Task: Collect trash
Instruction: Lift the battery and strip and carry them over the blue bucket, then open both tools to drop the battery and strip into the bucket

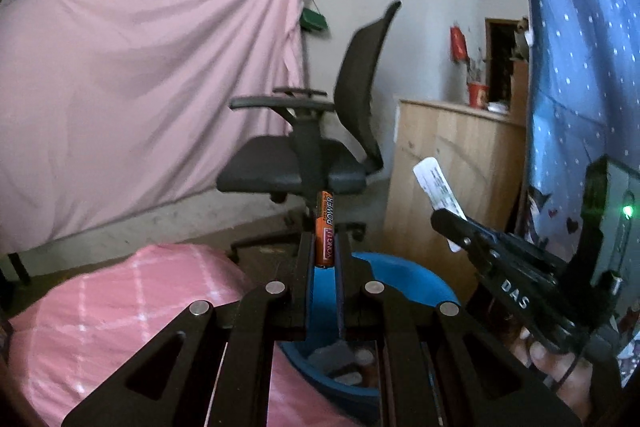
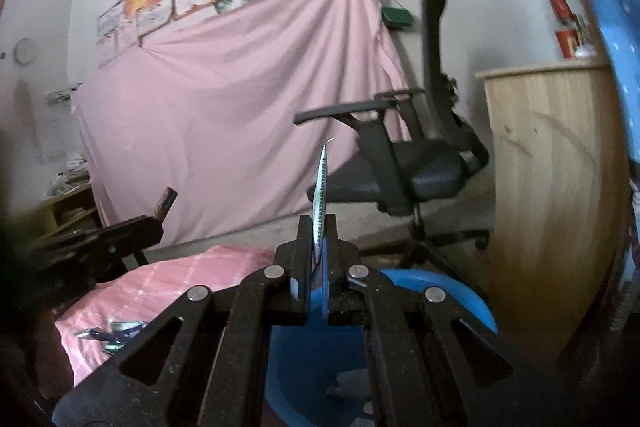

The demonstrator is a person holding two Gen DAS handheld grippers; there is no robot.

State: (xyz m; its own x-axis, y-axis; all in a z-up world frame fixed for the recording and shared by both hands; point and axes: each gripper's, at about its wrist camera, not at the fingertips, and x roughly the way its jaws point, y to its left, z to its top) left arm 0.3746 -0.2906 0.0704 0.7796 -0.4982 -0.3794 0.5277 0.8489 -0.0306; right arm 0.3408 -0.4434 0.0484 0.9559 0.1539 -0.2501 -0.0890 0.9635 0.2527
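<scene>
A wide pink cloth sheet point(image 1: 140, 99) hangs across the white wall behind a black mesh office chair point(image 1: 320, 147) and a pale wooden cabinet point(image 1: 452, 163). A pink checked bedspread point(image 1: 120, 307) lies below, beside a round blue plastic bin point(image 2: 432, 291) whose contents are blurred. The left gripper point(image 1: 324, 247) is clamped on an orange cylindrical battery point(image 1: 325, 227) above the bin. The right gripper point(image 2: 319, 239) pinches a thin white-green wrapper point(image 2: 320, 199), seen edge-on.

Likely a home room — office chair point(image 1: 304, 155), draped sheet point(image 1: 140, 99)
</scene>
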